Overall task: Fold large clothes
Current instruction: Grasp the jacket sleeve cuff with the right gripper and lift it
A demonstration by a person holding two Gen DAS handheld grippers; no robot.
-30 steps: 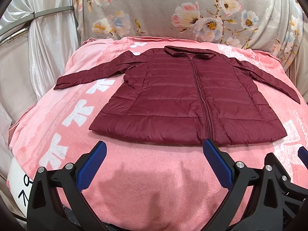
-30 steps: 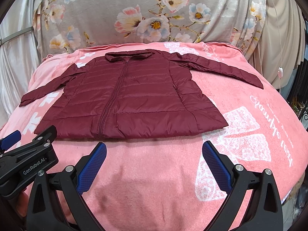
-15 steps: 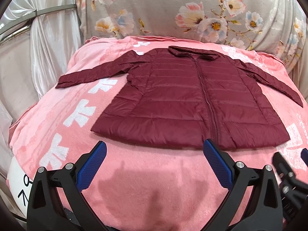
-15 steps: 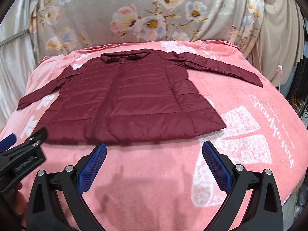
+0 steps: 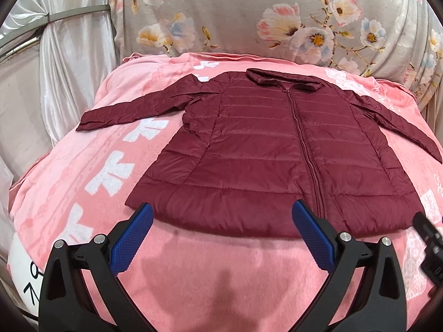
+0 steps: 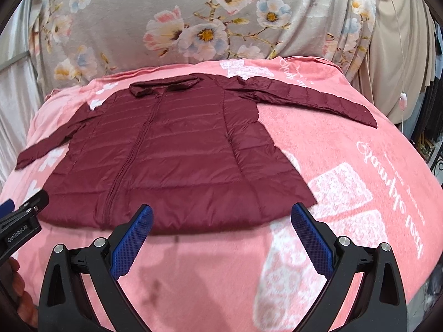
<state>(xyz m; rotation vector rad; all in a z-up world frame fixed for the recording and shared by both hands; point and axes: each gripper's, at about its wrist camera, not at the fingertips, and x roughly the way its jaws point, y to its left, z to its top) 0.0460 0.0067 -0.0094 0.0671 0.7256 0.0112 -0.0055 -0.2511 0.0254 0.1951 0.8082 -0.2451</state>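
Dark red quilted puffer jacket (image 5: pixel 277 155) lies flat and front-up on a pink fleece blanket (image 5: pixel 210 276) with white printed patterns, which covers a rounded bed-like surface. Its zip is closed down the middle, the collar points toward a grey floral-print fabric backdrop (image 5: pixel 249 13), and both sleeves are stretched out to the sides. The hem faces the cameras.

The left gripper (image 5: pixel 221 213) hovers low over the blanket with its blue-padded black fingers (image 5: pixel 133 238) spread wide apart, their tips at the hem on the jacket's left half; whether they touch the fabric cannot be told, and they pinch nothing.

The right gripper (image 6: pixel 221 213) sits the same way over the jacket's right half, its fingers (image 6: pixel 313 238) also spread wide with nothing between them, tips at the hem edge. In the right wrist view, part of the left gripper shows at the far left edge, beside the hem's left corner
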